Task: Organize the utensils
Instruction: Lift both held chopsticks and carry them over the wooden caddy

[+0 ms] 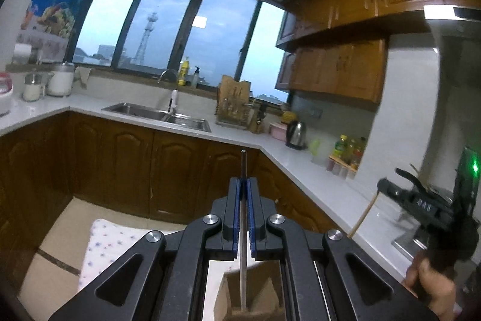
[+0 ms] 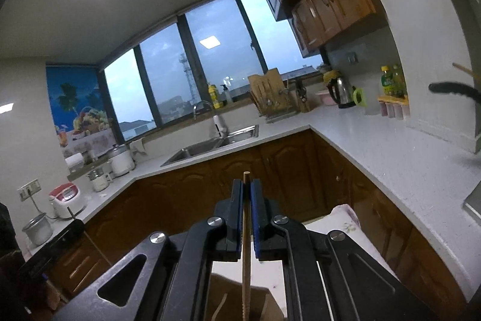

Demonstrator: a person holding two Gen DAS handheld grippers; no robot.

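Observation:
My left gripper (image 1: 243,182) is shut on a thin metal chopstick (image 1: 243,164). The stick stands upright between the blue pads, and its lower end reaches down into a brown cardboard box (image 1: 264,291). My right gripper (image 2: 246,184) is shut on a wooden chopstick (image 2: 246,260), also upright, over the same cardboard box (image 2: 222,303). In the left wrist view the right gripper (image 1: 387,185) shows blurred at the right, with the wooden chopstick (image 1: 363,215) hanging from it. In the right wrist view the left gripper (image 2: 72,227) appears dark at the lower left.
An L-shaped white counter (image 1: 300,167) carries a sink (image 1: 156,113), a wooden rack (image 1: 234,101), a knife block (image 1: 260,116), a kettle (image 1: 296,134) and bottles (image 1: 348,149). Rice cookers (image 2: 64,199) stand on the left counter. A floral cloth (image 1: 105,245) lies below. A hand (image 1: 433,282) holds the right gripper.

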